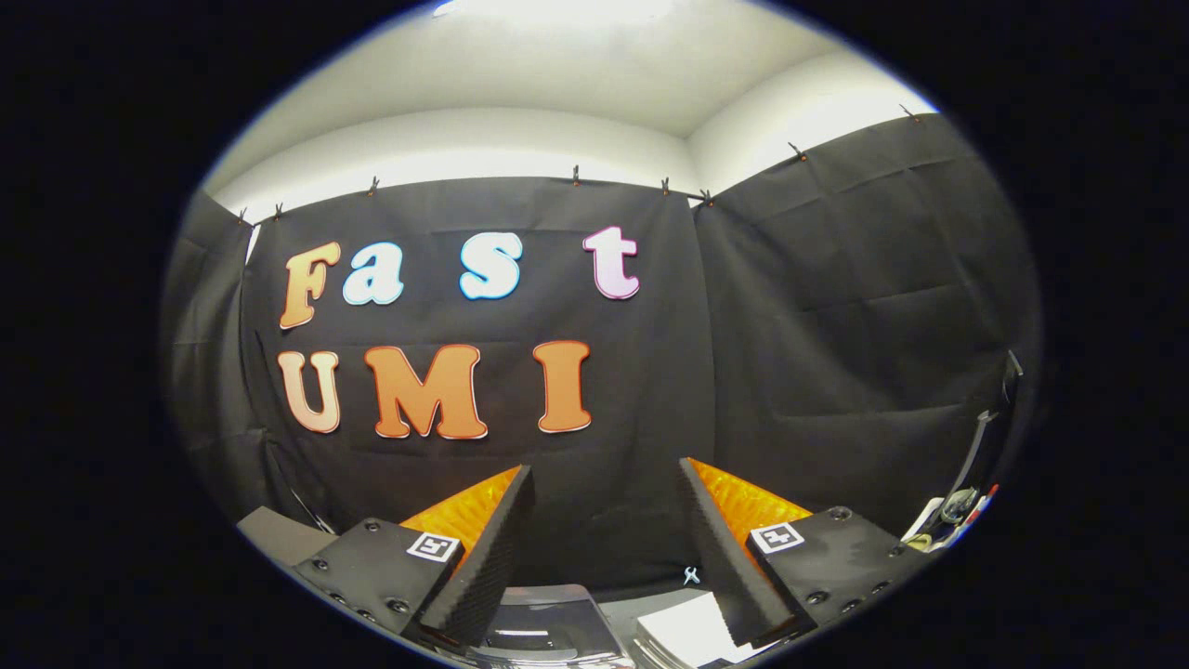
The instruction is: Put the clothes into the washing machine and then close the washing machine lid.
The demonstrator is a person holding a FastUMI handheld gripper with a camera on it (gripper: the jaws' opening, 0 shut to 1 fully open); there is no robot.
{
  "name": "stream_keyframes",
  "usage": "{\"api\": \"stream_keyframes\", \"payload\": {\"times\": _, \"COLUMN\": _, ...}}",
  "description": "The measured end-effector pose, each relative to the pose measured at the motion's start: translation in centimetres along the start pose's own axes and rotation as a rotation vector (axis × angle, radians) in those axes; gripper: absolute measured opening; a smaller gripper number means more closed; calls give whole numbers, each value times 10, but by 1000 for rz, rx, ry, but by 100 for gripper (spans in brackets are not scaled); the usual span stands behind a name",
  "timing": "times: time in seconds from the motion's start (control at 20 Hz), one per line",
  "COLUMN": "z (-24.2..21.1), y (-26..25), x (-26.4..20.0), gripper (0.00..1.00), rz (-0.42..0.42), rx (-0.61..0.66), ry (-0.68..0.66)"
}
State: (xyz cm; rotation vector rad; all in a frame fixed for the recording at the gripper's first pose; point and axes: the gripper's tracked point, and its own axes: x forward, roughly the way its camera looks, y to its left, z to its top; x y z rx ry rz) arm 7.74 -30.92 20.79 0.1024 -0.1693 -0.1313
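My gripper (604, 483) is held up facing the booth's black cloth wall, its two fingers (492, 548) wide apart with nothing between them. Low between the fingers, near their bases, lies a dark glossy surface (543, 623) that may be the washing machine's top or lid; I cannot tell which. A white flat thing (687, 632) lies beside it, by the right finger. No clothes are visible to me.
A grey box corner (274, 534) sits beyond the left finger. At the far right, a stand with cables and small items (961, 506) leans by the cloth wall. A small clip (690, 575) hangs at the cloth's lower hem.
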Motion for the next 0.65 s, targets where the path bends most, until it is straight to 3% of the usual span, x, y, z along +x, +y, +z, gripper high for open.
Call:
{"api": "stream_keyframes", "payload": {"times": 0.25, "z": 13, "y": -35, "x": -1, "gripper": 98, "rz": 15, "rx": -22, "ry": -30}}
{"api": "stream_keyframes", "payload": {"times": 0.65, "z": 20, "y": -74, "x": 0, "gripper": 98, "rz": 113, "rx": -35, "ry": -40}}
